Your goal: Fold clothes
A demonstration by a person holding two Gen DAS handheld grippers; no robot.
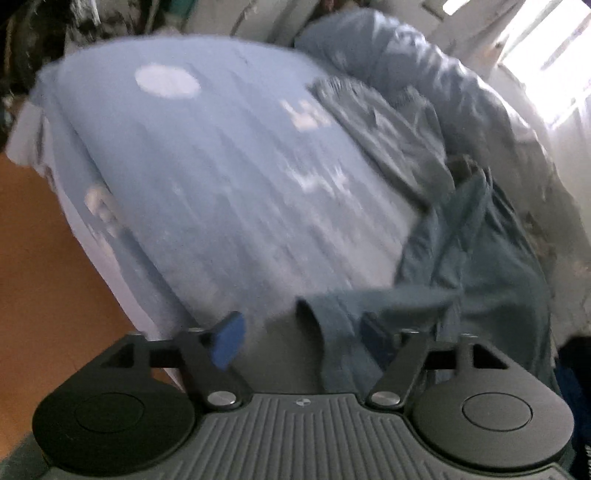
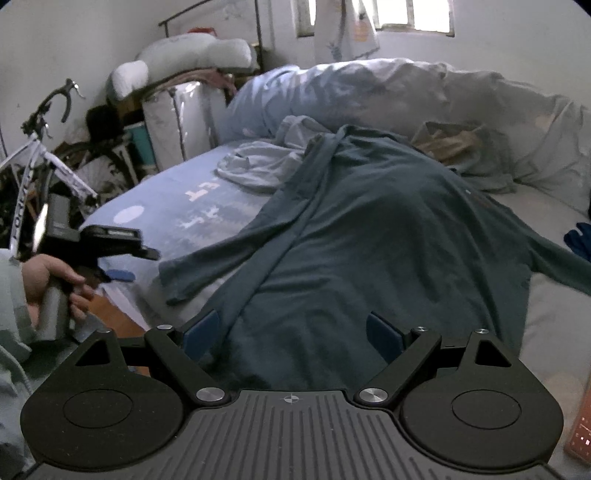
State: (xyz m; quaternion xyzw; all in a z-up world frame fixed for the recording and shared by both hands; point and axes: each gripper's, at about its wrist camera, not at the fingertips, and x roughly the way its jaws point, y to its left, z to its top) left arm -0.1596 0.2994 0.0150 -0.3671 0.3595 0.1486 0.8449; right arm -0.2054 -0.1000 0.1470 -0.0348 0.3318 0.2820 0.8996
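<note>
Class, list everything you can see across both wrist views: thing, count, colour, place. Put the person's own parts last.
Long-sleeved shirt: one, dark teal, spread flat on the bed.
Bedsheet: one, light blue with white print, covering the mattress.
Crumpled garment: one, pale grey-blue, beyond the shirt.
Duvet: one, pale blue-grey, bunched at the bed's far side.
Bicycle: one, white frame, left by the wall.
Window: one, bright, far wall.
Left gripper: one, black with blue pads, open, at the shirt's sleeve.
Right gripper: one, black with blue pads, open, over the shirt's hem.
Hand: one, holding the left gripper's handle.
</note>
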